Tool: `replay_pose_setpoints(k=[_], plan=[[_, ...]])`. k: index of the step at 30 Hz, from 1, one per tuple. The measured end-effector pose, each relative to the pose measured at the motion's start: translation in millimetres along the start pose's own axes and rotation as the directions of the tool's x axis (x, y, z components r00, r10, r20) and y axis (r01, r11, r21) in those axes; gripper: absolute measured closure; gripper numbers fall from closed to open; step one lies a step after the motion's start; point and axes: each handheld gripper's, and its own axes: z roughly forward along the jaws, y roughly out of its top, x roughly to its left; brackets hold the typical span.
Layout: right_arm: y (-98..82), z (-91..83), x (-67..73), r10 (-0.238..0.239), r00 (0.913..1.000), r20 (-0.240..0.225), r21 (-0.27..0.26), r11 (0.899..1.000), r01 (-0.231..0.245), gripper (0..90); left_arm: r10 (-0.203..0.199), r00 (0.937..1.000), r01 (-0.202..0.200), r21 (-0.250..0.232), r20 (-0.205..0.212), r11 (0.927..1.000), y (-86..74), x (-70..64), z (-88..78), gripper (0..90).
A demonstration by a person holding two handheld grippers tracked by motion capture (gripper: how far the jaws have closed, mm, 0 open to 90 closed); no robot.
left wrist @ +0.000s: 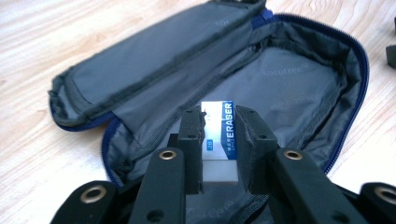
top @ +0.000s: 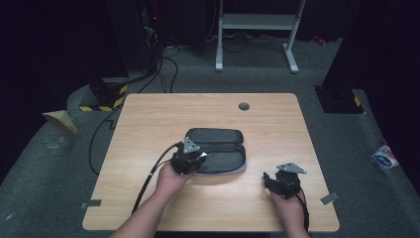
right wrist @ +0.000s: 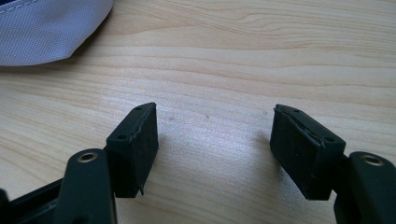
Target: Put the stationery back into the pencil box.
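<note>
You are looking at a white eraser with a blue-and-white sleeve printed "ERASER", black pads at its sides, a dark grey pencil case around the eraser with a blue zip, and a pale wood-grain table.

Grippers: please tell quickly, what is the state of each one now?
Left gripper: closed on the eraser, over the open pencil case.
Right gripper: open, holding nothing, above the table.
</note>
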Motion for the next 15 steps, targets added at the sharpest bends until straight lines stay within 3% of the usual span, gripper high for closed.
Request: replay_pose_setpoints(k=[4,7,15], plan=[[0.1,-0.1,0.2,0.002,1.0000,0.000,0.001,1.000,-0.002,31.9,-0.004,1.0000,0.005,0.027,-0.005,0.9996,-2.8,-1.7,5.4,72.9],[0.1,0.0,0.2,0.002,1.0000,0.000,0.000,1.000,-0.002,31.9,0.023,0.9997,-0.023,0.051,-0.009,0.9984,-4.7,-4.4,7.0,72.8],[0.3,0.0,0.3,0.000,1.0000,-0.002,0.002,1.000,0.000,32.0,0.004,0.9994,-0.001,0.080,-0.035,0.9968,-14.3,1.5,13.8,72.6]])
